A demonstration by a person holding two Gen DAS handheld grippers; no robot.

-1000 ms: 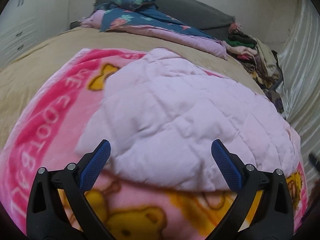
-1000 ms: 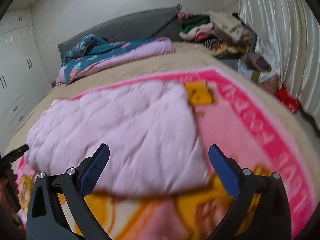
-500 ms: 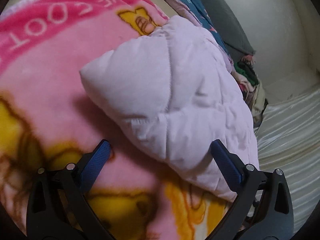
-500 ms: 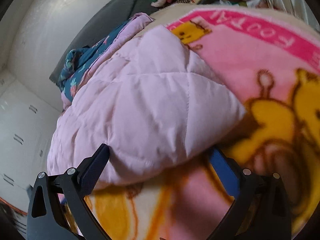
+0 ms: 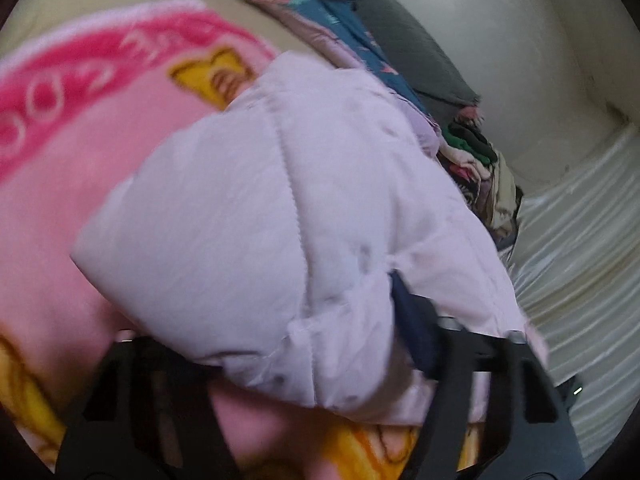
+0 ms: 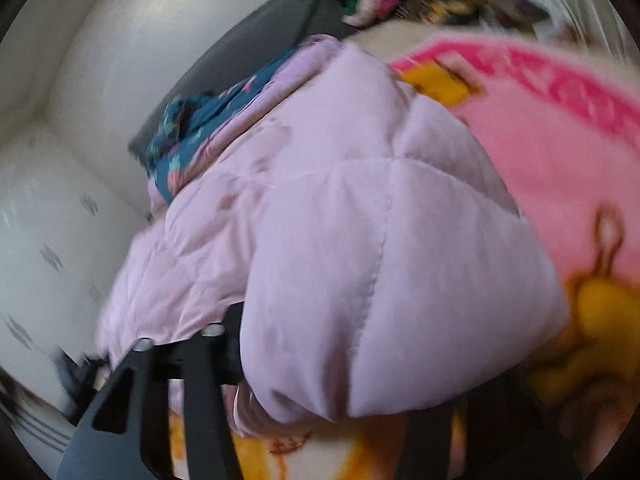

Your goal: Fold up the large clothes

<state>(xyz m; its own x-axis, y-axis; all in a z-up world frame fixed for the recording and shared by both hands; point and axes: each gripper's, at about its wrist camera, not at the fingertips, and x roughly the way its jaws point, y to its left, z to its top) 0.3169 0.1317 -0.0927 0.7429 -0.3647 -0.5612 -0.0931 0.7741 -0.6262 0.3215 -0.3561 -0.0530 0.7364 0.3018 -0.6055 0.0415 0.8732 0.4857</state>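
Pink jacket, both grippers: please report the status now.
Left gripper and right gripper closing, each on a near corner of the quilted pink jacket. Jacket lies on pink cartoon blanket. Nothing in the way.

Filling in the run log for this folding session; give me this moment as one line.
phase: grasp | left gripper: jaws closing on quilted jacket corner | right gripper: jaws closing on other corner | jacket on pink blanket

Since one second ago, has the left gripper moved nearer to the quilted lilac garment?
Yes. The left gripper came forward and down over the pink blanket; its jaws are closing, with the lilac garment corner between them.
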